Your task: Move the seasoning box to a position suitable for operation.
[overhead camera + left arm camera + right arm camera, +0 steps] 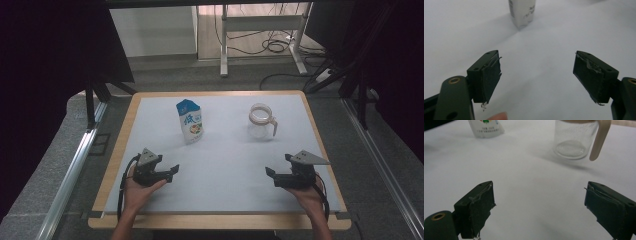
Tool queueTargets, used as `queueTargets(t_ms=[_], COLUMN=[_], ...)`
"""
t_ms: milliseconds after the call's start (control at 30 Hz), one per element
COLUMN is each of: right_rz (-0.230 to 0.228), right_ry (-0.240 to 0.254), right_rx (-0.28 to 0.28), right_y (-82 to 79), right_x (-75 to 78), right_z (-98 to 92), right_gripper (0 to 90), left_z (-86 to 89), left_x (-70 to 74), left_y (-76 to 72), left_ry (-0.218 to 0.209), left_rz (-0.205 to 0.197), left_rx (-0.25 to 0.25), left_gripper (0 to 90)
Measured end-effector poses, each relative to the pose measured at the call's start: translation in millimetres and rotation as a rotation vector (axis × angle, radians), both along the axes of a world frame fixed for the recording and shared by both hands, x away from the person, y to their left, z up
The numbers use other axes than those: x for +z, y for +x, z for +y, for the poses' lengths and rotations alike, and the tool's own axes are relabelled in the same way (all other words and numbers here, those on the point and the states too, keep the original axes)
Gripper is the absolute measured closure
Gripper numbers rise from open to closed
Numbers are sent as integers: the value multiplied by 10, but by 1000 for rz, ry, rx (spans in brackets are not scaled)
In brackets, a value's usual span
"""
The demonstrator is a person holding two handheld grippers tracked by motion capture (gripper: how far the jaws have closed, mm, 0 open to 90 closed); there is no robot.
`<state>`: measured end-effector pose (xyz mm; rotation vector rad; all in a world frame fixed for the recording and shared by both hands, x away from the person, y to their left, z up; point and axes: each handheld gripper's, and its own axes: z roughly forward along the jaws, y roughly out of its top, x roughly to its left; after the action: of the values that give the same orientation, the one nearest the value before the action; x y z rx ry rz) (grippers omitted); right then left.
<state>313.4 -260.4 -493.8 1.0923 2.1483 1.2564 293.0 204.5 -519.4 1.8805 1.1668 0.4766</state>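
Observation:
A blue and white pouch [190, 121] stands upright on the white mat [225, 165], left of centre; its base appears in the left gripper view [522, 12] and in the right gripper view [486, 127]. A clear glass jug [261, 121] with a cream rim and handle stands to its right, ahead of my right gripper [573, 138]. My left gripper [173, 172] rests low at the near left, open with nothing between its pads [489, 77]. My right gripper [270, 175] sits at the near right, open and empty, pads [480, 208] wide apart.
The mat lies on a wooden table [120, 150] with free white surface between the grippers and the two objects. Metal rails [70, 175] run along both sides. Desk legs and cables [270, 45] stand on the floor beyond the far edge.

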Motion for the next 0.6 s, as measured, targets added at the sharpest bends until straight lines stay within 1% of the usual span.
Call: queueTargets(t_ms=[33, 67, 100, 133, 233, 300, 400, 467, 533, 567, 600], right_rz=[-8, -14, -14, -21, -26, -28, -24, -27, -27, -33, -28], right_ry=[11, 13, 13, 17, 14, 19, 26, 33, 27, 16, 16], right_rx=[-6, -12, -12, -17, -19, -19, -15, -14, -11, -7, -3], right_y=[-8, -11, -11, -22, -24, -6, 41, 89, 133, 171, 193], right_x=[20, 37, 37, 76, 104, 134, 164, 192, 228, 263, 281], right_z=[-6, -5, -5, 11, 22, 27, 29, 38, 55, 70, 75], right_gripper=[103, 103, 103, 103, 102, 102, 102, 102, 102, 103, 103], left_z=[6, 24, 24, 26, 28, 34, 42, 48, 43, 43, 48], left_x=[5, 17, 17, 24, 30, 36, 65, 94, 118, 122, 118], left_y=[0, 4, 4, 15, 23, 24, 37, 37, 33, 32, 38], left_ry=[-3, -22, -22, -32, -34, -30, -27, -27, -38, -41, -41], left_rz=[1, 11, 11, 33, 39, 38, 37, 23, 11, 7, 11], left_rx=[0, -18, -18, -38, -45, -58, -49, -53, -55, -54, -53], left_gripper=[231, 232, 229, 218, 201, 194, 172, 165, 165, 162, 160])
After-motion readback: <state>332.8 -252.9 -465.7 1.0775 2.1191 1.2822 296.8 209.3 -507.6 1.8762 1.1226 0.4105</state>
